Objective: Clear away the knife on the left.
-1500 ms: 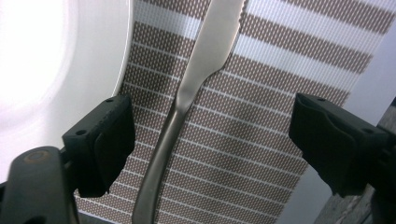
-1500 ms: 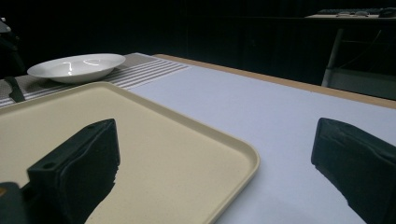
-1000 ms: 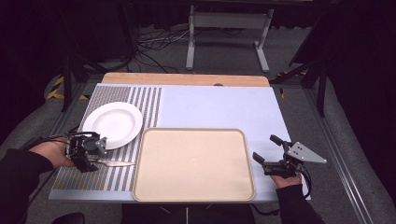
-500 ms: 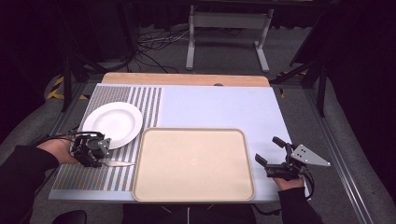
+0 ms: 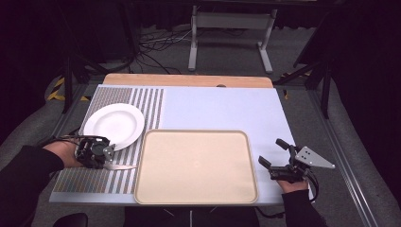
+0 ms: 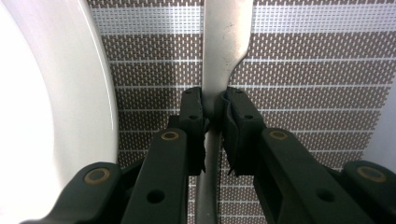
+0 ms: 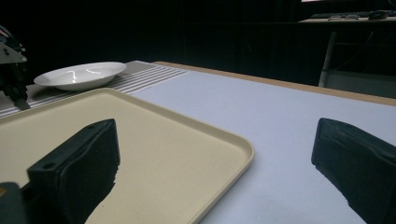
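In the high view, the left hand-held gripper (image 5: 105, 158) sits just in front of the white plate (image 5: 114, 124), and its body hides the handle end of a piece of metal cutlery (image 5: 124, 166). Only the slim free end shows, lying on the striped placemat (image 5: 97, 180) and pointing toward the left rim of the beige tray (image 5: 196, 166). What kind of utensil it is cannot be made out there. The long axis runs across the worktop (image 5: 222, 106), roughly level with the tray's near half. The right hand-held gripper (image 5: 274, 153) rests off the tray's right edge, jaws spread with nothing between them.

In the left gripper view, the jaws have just been closing and now pinch the narrow neck of the cutlery (image 6: 224, 42). The flat piece widens beyond the pads (image 6: 194, 109) and is cut off at the top edge; the stem below is partly hidden between the jaws. The plate (image 6: 51, 116) curves close along one side, clear of the metal.

In the right gripper view, the tray (image 7: 173, 154) lies ahead of the wide-open jaws, and the plate (image 7: 81, 74) stands beyond the tray's far corner. The left hand-held gripper (image 7: 11, 74) is cut off at the frame edge.
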The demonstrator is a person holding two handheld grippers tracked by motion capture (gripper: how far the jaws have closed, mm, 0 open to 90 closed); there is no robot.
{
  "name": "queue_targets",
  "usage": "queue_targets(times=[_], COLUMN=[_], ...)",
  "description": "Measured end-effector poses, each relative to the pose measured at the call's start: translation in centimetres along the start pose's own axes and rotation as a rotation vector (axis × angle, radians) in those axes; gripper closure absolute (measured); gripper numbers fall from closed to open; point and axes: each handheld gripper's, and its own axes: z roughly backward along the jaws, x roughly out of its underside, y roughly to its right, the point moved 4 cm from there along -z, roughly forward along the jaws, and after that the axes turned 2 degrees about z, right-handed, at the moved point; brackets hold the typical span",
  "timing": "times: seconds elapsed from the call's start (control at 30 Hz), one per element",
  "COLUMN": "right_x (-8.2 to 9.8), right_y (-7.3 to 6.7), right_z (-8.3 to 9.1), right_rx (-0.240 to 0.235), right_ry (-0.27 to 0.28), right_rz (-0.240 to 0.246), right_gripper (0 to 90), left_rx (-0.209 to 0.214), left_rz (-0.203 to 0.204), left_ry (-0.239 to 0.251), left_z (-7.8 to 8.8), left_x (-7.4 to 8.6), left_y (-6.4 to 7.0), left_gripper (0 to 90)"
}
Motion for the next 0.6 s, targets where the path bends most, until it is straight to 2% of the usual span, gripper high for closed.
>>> queue_targets(times=[0.1, 0.23, 0.27, 0.37, 0.5, 0.57, 0.6], right_x=[0.00, 0.04, 0.03, 0.04, 0.04, 0.07, 0.08], right_y=[0.02, 0.11, 0.11, 0.07, 0.03, 0.04, 0.05], right_z=[0.02, 0.03, 0.04, -0.02, -0.08, -0.08, -0.09], right_rx=[-0.002, -0.006, -0.005, -0.004, -0.005, -0.005, -0.005], right_ry=[0.000, 0.001, 0.000, -0.001, -0.004, -0.006, -0.007], right_rz=[0.000, -0.007, -0.004, -0.007, -0.006, -0.005, -0.005], right_gripper=[1.8, 1.7, 1.7, 1.7, 1.7, 1.7, 1.7], left_rx=[0.003, 0.011, 0.009, 0.016, 0.007, 0.023, 0.019], left_rz=[0.010, 0.004, 0.010, 0.021, 0.032, 0.037, 0.041], left_ry=[-0.001, 0.017, 0.004, 0.030, 0.018, 0.017, -0.002], left_z=[0.04, -0.10, 0.02, -0.07, 0.01, -0.05, 0.06], left_x=[0.07, 0.04, 0.11, 0.25, 0.24, 0.11, 0.04], left_y=[0.06, -0.06, -0.02, 0.00, -0.01, -0.04, -0.13], left_gripper=[80.0, 80.1, 80.1, 80.1, 80.1, 80.1, 80.0])
